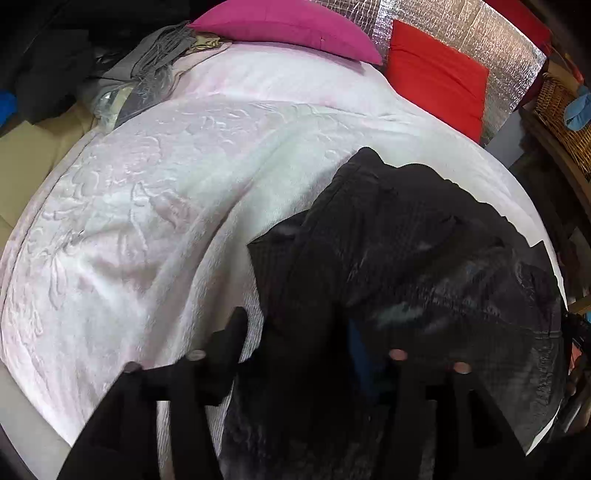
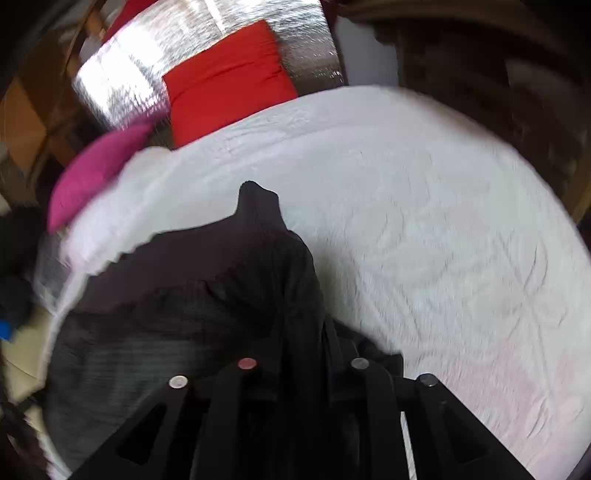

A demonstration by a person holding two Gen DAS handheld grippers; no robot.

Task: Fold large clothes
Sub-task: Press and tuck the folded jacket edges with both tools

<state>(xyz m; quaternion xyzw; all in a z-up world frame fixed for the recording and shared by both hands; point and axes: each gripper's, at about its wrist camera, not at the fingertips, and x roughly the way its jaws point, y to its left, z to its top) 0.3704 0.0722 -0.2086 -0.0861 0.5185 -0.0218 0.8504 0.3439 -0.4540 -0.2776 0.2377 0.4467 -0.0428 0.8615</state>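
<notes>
We count one black garment [image 1: 406,236], tip pointing toward two cushions; left tongs [image 1: 314,347] and right tongs [image 2: 303,354] hold its cloth between them, grip unclear.

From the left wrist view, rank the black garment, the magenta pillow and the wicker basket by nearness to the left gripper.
1. The black garment: bunched at the left gripper, on the white blanket.
2. The wicker basket: off the bed's right side, beyond the garment.
3. The magenta pillow: at the far head of the bed, left of the red cushion.
</notes>
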